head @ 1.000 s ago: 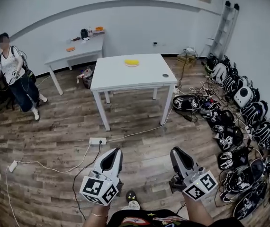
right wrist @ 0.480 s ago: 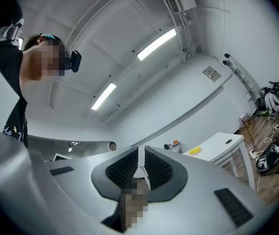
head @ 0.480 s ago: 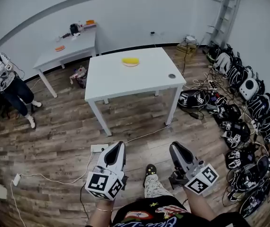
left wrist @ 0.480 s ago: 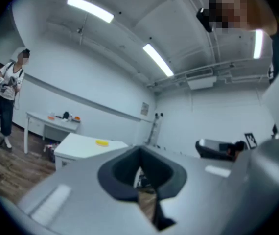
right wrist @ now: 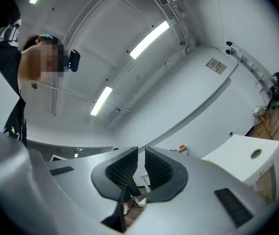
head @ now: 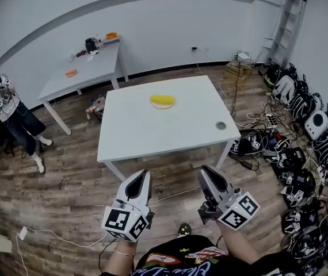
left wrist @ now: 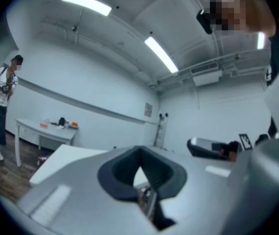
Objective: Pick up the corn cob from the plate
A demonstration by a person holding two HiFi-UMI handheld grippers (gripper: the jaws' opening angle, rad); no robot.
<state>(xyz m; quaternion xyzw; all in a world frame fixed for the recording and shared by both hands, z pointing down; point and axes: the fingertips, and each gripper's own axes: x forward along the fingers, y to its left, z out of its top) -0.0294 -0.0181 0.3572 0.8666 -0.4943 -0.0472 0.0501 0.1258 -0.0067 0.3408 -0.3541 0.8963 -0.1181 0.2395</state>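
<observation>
Jaws together and empty, the left gripper (head: 140, 177) and right gripper (head: 205, 173) face the corn cob (head: 163, 100); unopened, they risk shoving it off the plate (head: 163, 106).

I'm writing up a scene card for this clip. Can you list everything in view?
table: one, white, middle of the room
plate: one, pale, far part of that table
corn cob: one, yellow, lying on the plate
long table: one, white, by the far wall, small items on it
person: one, white top and dark trousers, standing at left
ladder: one, pale, leaning in the far right corner
packs: many, black and white, on the floor along the right wall
left gripper: one, grey, jaws together, empty, short of the table
right gripper: one, grey, jaws together, empty, short of the table
</observation>
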